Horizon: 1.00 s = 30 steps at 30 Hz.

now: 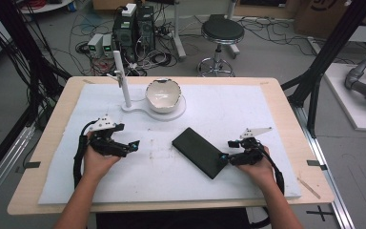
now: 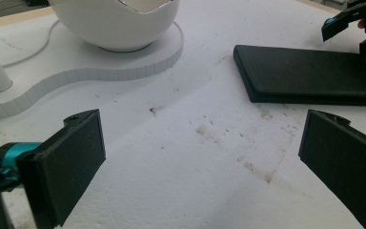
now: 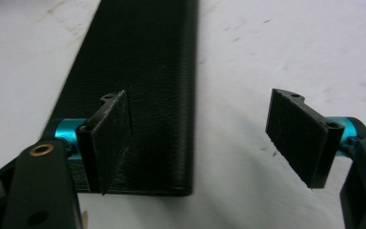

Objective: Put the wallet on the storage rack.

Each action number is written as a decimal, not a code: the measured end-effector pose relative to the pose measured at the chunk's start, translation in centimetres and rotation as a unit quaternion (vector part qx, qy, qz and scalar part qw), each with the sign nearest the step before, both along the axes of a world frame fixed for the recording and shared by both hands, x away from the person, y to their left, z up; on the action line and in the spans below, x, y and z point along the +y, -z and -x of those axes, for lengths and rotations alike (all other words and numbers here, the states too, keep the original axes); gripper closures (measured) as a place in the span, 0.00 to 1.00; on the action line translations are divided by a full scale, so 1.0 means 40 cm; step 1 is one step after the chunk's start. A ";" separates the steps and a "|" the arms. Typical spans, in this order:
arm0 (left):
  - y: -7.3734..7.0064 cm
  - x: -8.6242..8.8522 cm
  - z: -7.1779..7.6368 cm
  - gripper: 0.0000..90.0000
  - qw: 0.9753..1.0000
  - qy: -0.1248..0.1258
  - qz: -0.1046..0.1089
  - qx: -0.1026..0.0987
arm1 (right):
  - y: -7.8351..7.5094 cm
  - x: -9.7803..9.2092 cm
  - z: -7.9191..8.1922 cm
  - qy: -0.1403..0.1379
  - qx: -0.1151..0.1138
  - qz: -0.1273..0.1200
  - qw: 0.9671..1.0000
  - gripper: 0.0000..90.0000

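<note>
Nearby, a white bowl (image 1: 162,95) sits behind the black case (image 1: 199,152).

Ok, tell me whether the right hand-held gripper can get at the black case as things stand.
Probably yes. The right hand-held gripper is open at the near end of the black case, one jaw already over it, with bare white mat around.
</note>
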<state>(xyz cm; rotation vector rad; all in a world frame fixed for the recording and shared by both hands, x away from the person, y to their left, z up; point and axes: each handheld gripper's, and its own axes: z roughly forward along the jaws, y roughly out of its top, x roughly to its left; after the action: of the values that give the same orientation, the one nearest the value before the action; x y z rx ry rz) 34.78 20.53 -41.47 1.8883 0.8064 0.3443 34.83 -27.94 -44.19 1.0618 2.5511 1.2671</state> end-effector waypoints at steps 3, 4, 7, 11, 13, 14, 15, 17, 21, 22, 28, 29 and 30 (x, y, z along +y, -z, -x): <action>0.001 0.000 0.000 0.02 1.000 -0.001 0.000 0.001 | 0.010 0.015 -0.001 -0.017 0.021 0.010 1.000 0.27; 0.001 -0.001 0.000 0.02 1.000 0.000 0.001 0.000 | 0.016 0.020 -0.002 -0.024 0.028 0.009 0.999 0.28; 0.001 -0.002 0.000 0.02 1.000 0.001 0.000 0.002 | 0.016 0.024 0.000 -0.036 0.038 -0.001 0.999 0.35; 0.001 -0.002 0.000 0.02 1.000 0.002 -0.002 0.001 | 0.018 0.033 0.008 -0.057 0.045 -0.006 0.997 0.41; 0.001 -0.003 0.001 0.02 1.000 0.001 -0.003 0.001 | 0.016 0.031 0.008 -0.056 0.055 -0.009 0.997 0.45; 0.001 -0.003 0.000 0.02 1.000 0.002 -0.003 0.001 | 0.018 0.029 0.006 -0.055 0.055 -0.012 0.997 0.48; 0.000 -0.004 0.001 0.02 1.000 0.001 -0.004 0.001 | 0.017 0.026 0.005 -0.053 0.058 -0.014 0.997 0.52; 0.001 -0.005 0.001 0.02 1.000 0.002 -0.004 0.001 | 0.018 0.021 0.002 -0.047 0.061 -0.020 0.997 0.61; 0.002 -0.006 0.000 0.02 1.000 0.002 -0.007 0.002 | 0.014 0.011 -0.001 -0.036 0.066 -0.037 0.996 0.82; 0.002 -0.007 0.001 0.02 1.000 0.001 -0.005 0.002 | 0.013 0.011 -0.001 -0.036 0.065 -0.038 0.997 0.86; 0.002 -0.008 0.001 0.02 1.000 0.003 -0.002 0.003 | -0.004 0.023 0.010 -0.039 0.040 -0.012 0.998 0.93; 0.001 -0.006 0.001 0.02 1.000 0.005 -0.003 0.003 | -0.009 0.026 0.013 -0.042 0.032 -0.007 0.999 0.93; 0.000 -0.005 0.001 0.02 1.000 0.006 -0.001 0.003 | -0.015 0.027 0.017 -0.043 0.025 -0.004 0.999 0.93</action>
<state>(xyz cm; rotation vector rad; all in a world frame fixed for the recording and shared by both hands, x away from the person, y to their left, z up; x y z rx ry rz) 34.74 20.32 -41.48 1.8966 0.7991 0.3312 34.14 -26.84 -43.58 1.0091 2.6577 1.2887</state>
